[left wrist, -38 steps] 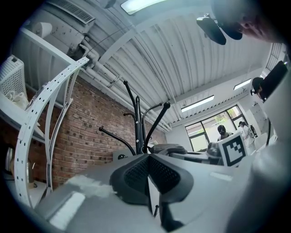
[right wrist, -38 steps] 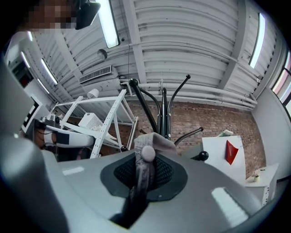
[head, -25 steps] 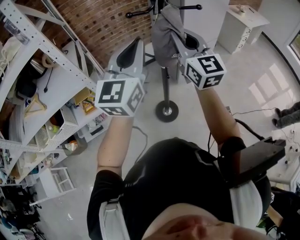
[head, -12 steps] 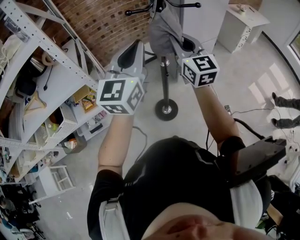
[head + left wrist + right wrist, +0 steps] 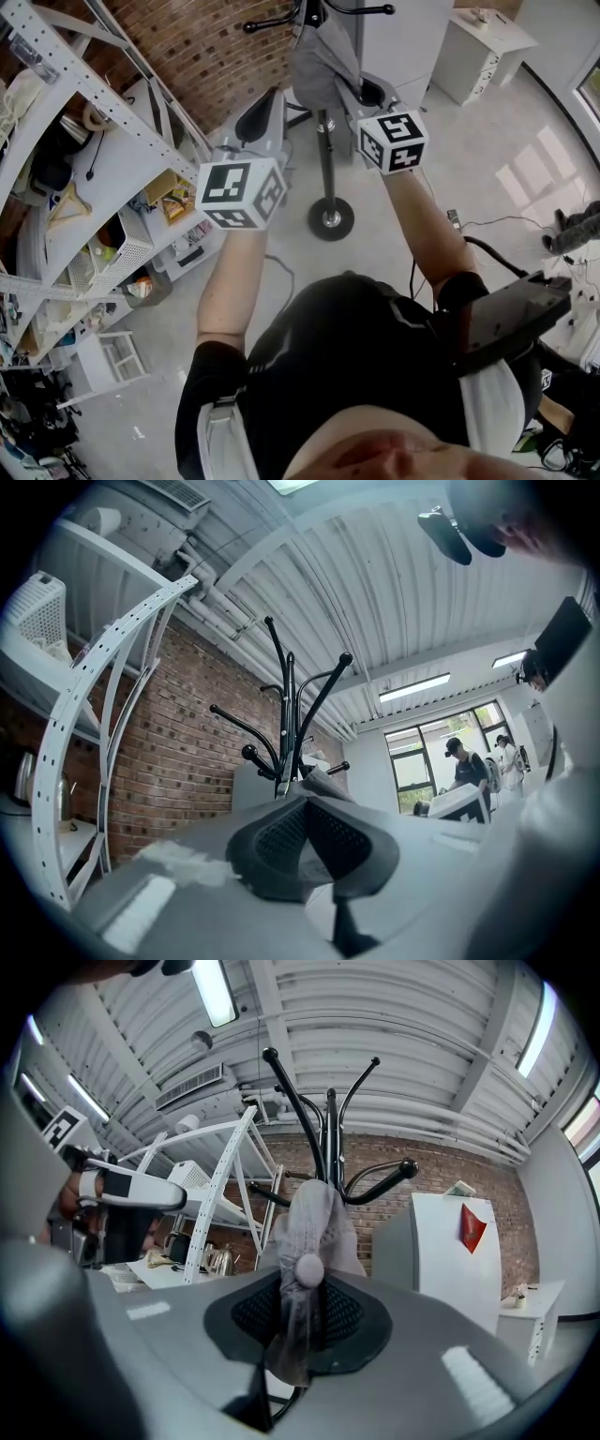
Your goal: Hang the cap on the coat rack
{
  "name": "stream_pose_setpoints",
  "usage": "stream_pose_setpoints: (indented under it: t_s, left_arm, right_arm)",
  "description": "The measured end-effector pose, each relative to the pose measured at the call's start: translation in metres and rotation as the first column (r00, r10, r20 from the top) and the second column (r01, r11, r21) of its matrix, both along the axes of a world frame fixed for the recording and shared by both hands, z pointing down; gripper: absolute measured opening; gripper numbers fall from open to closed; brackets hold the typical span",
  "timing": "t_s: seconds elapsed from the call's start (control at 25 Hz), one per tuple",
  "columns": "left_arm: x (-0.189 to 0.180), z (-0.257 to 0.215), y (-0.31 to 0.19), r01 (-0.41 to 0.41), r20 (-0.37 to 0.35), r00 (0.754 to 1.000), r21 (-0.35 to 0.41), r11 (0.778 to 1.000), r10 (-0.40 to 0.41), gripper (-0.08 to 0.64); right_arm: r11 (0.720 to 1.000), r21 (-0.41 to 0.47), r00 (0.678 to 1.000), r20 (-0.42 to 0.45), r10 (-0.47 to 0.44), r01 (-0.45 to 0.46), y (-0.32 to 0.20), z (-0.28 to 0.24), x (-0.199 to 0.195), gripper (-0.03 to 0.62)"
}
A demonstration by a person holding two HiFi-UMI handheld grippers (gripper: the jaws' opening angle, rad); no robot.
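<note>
The grey cap [image 5: 319, 58] hangs over the top of the black coat rack [image 5: 326, 159], draping down its pole. In the right gripper view a fold of the cap [image 5: 314, 1222] with its top button lies between my right gripper's [image 5: 305, 1283] pads. Those jaws have just been opening, and dark pad mesh shows on both sides of the fabric. In the head view the right gripper [image 5: 370, 91] is right beside the cap. My left gripper [image 5: 267, 101] is held left of the pole, its jaws slightly apart with nothing between them [image 5: 305, 803], pointing up at the rack's hooks [image 5: 286, 705].
A white perforated shelving unit [image 5: 112, 159] full of small items runs along the left, in front of a brick wall [image 5: 216, 47]. A white cabinet [image 5: 487, 47] stands at the back right and cables [image 5: 497, 225] lie on the floor. People [image 5: 466, 766] stand by a far window.
Both grippers have sunk a little, and the right one's marker cube has slid slightly left in the head view. The cap stays draped on the rack.
</note>
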State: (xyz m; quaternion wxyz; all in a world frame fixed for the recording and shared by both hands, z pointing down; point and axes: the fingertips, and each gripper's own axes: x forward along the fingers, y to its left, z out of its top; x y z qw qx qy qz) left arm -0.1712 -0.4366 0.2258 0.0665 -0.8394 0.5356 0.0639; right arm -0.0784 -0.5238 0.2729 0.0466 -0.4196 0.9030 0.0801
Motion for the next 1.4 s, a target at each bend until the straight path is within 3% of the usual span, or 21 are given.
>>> stream_pose_setpoints:
  t_s: [0.24, 0.72, 1.12, 1.4]
  left_arm:
    - [0.001, 0.008, 0.002, 0.004, 0.003, 1.0, -0.019, 1.0, -0.004, -0.011]
    - [0.011, 0.034, 0.022, -0.015, 0.008, 1.0, -0.06, 0.998, 0.015, -0.011]
    - [0.018, 0.05, 0.05, -0.041, -0.003, 0.999, -0.071, 0.997, 0.04, -0.011]
    - [0.017, 0.064, 0.078, -0.06, -0.031, 0.998, -0.078, 0.995, 0.058, -0.011]
  right_arm:
    - [1.0, -0.005, 1.0, -0.01, 0.005, -0.005, 0.001, 0.008, 0.004, 0.082]
    - [0.999, -0.038, 1.0, 0.0, 0.006, -0.006, 0.032, 0.018, 0.023, 0.188]
    - [1.0, -0.009, 1.0, 0.02, 0.014, -0.013, 0.081, 0.006, 0.042, 0.187]
    - [1.0, 0.001, 1.0, 0.025, -0.004, 0.004, 0.125, 0.002, 0.044, 0.144]
